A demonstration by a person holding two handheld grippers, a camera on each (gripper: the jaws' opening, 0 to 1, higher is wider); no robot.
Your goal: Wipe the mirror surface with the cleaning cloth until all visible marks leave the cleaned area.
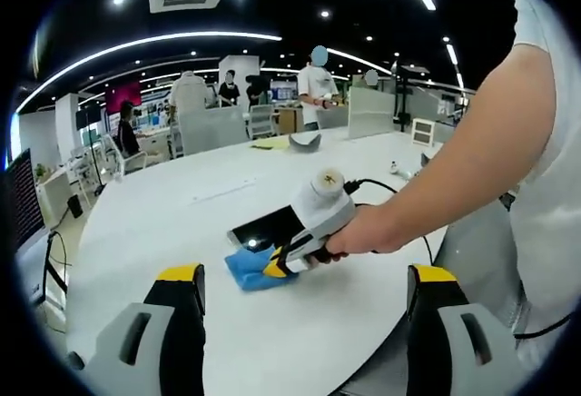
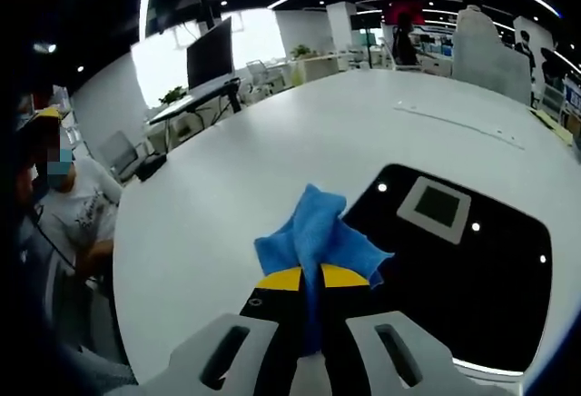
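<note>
Left gripper view: my left gripper (image 1: 307, 310) hangs over the near edge of the big white round table (image 1: 172, 219), yellow-tipped jaws spread wide, nothing between them, touching nothing. Further in, a person's hand (image 1: 368, 231) grips the right gripper (image 1: 277, 264), whose tips pinch the crumpled blue cleaning cloth (image 1: 247, 269). Cloth sits on the table just at the near end of the flat dark rectangular mirror (image 1: 266, 227); can't tell if it overlaps the glass. From here the mirror's long axis runs from lower left to upper right, away from the cloth. Office bkgd w/ several people standing (image 1: 317, 87), desks, partitions.

Right gripper view: the right gripper (image 2: 311, 280) has its jaws clenched on the blue cloth (image 2: 313, 228), fabric bunched up betw. the yellow tips and fanning out ahead. This view shows the mirror (image 2: 472, 269) close: glossy black, rounded corners, reflecting ceiling lights and a square vent. Cloth's right edge lies over the mirror's left border; the rest is on white tabletop. Seated person (image 2: 77, 219) at left.
</note>
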